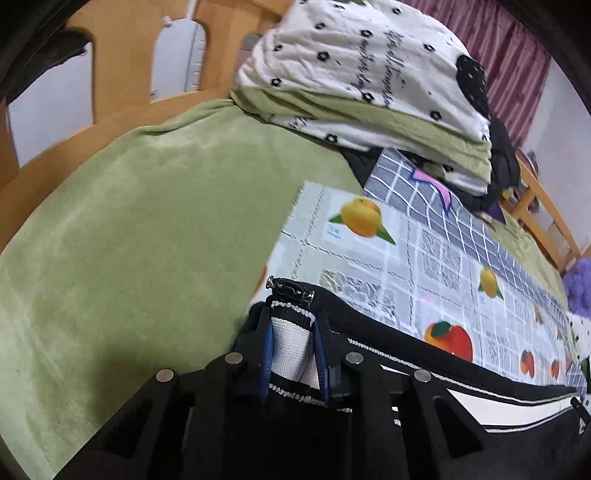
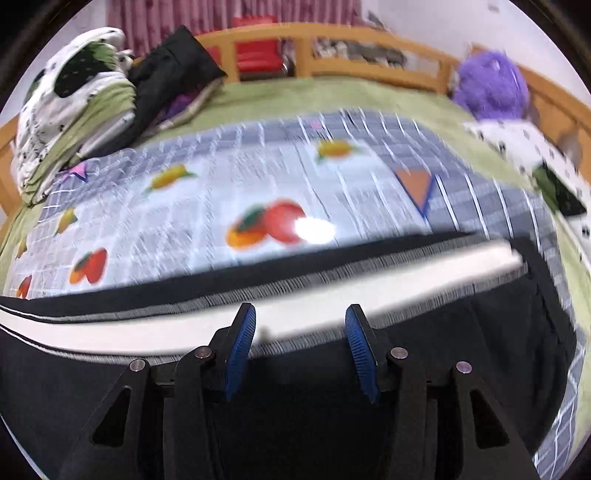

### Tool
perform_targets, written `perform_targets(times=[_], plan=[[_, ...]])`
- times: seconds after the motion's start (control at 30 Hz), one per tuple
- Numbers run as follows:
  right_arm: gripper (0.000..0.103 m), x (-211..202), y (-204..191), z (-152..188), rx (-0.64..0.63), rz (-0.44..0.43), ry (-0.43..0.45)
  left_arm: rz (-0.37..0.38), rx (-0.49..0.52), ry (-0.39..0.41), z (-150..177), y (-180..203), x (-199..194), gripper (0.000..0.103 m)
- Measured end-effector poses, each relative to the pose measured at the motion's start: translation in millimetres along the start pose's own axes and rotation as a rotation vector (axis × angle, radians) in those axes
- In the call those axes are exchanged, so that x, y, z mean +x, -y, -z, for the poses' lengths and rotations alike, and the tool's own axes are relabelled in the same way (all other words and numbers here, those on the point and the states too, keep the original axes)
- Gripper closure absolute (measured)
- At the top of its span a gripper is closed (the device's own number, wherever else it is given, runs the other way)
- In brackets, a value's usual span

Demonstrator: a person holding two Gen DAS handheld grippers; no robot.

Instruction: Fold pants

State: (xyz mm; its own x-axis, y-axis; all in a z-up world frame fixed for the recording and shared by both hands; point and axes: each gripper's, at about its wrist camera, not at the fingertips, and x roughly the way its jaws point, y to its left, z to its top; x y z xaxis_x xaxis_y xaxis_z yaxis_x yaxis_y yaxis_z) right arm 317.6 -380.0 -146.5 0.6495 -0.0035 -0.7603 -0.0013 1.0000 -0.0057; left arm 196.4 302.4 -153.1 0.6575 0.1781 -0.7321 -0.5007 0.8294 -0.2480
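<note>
**Pants held at one end, loose at the other**

Pants (image 1: 424, 354), black with a white side stripe, lie along the near edge of a fruit-printed mat (image 1: 406, 258) on a bed. In the left wrist view the left gripper (image 1: 291, 350) is clamped on a folded end of the garment: black-and-white ribbed band sits pinched between the blue pads, with a small metal clip just above them. Only this view shows that grip. It also shows the bare green bedsheet (image 1: 147, 221) to the left of the mat, the wooden headboard (image 1: 122, 48) with its arched cut-outs, and a folded white-and-green quilt (image 1: 362, 74) with a black flower print.

The right wrist view (heavily motion-blurred) shows the right gripper (image 2: 299, 332) with its fingers apart and nothing between them, hovering over the pants (image 2: 332, 369) where the white stripe runs across. Whether the pads touch the cloth cannot be told. Beyond lies the mat (image 2: 221, 192), then a grey checked cover (image 2: 480, 195), the quilt (image 2: 74, 103) at left, a purple plush toy (image 2: 491, 85) by the wooden bed rail (image 2: 332, 33), and a dark red curtain (image 2: 184, 18) behind.
</note>
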Motion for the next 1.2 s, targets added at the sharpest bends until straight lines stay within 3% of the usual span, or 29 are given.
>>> perform_targets(times=[0.1,0.2,0.27,0.33,0.4,0.47,0.5,0.6,0.63,0.67,0.77,0.83,1.0,1.13,1.2], plan=[[0.051,12.7,-7.2,-8.2,0.005,-0.016,0.017,-0.082,0.068,-0.028,9.8,10.7,18.2,0.081],[0.051,59.8,-5.7,-6.7,0.011,-0.006,-0.101,-0.124,0.1,-0.032,8.2,21.2,9.1,0.075],[0.048,66.8,-7.4,-6.4,-0.001,0.009,-0.067,-0.135,0.125,-0.037,6.7,31.3,-3.1,0.075],[0.047,68.2,-12.1,-9.5,-0.011,0.031,-0.077,-0.117,0.171,-0.016,10.7,45.6,-21.6,0.066],[0.048,65.8,-14.1,-9.6,-0.005,0.04,-0.082,-0.031,0.19,-0.004,19.0,60.2,-34.6,0.041],[0.049,54.4,-12.1,-7.9,0.031,0.004,-0.083,0.089,0.187,-0.031,30.3,76.3,-33.0,0.041],[0.049,46.4,-11.6,-5.4,0.048,-0.023,-0.079,0.097,0.201,-0.046,36.4,84.8,-26.1,0.041],[0.049,18.6,-15.8,4.8,0.049,-0.045,-0.05,-0.022,0.259,-0.133,51.8,99.1,18.2,0.04],[0.049,11.9,-16.8,7.5,0.031,-0.045,-0.044,-0.029,0.255,-0.144,53.3,98.0,24.1,0.039],[0.049,3.6,-19.2,10.3,0.01,-0.042,-0.036,-0.023,0.237,-0.12,50.0,96.1,18.8,0.039],[0.049,-23.2,-19.8,24.6,-0.027,-0.037,-0.015,-0.033,0.152,-0.153,42.9,83.2,8.1,0.042],[0.049,-35.5,-17.9,33.8,-0.028,-0.037,-0.012,0.002,0.125,-0.168,44.8,75.1,-4.6,0.042],[0.049,-68.7,-13.9,53.7,0.027,-0.005,0.042,0.074,0.115,-0.159,75.5,50.2,-59.9,0.042],[0.05,-87.1,-15.6,52.3,0.112,-0.092,0.002,0.106,0.118,-0.169,94.7,46.3,-90.6,0.043],[0.057,-95.6,-26.8,46.2,0.134,-0.14,-0.031,0.114,0.116,-0.166,98.4,48.5,-108.6,0.046]])
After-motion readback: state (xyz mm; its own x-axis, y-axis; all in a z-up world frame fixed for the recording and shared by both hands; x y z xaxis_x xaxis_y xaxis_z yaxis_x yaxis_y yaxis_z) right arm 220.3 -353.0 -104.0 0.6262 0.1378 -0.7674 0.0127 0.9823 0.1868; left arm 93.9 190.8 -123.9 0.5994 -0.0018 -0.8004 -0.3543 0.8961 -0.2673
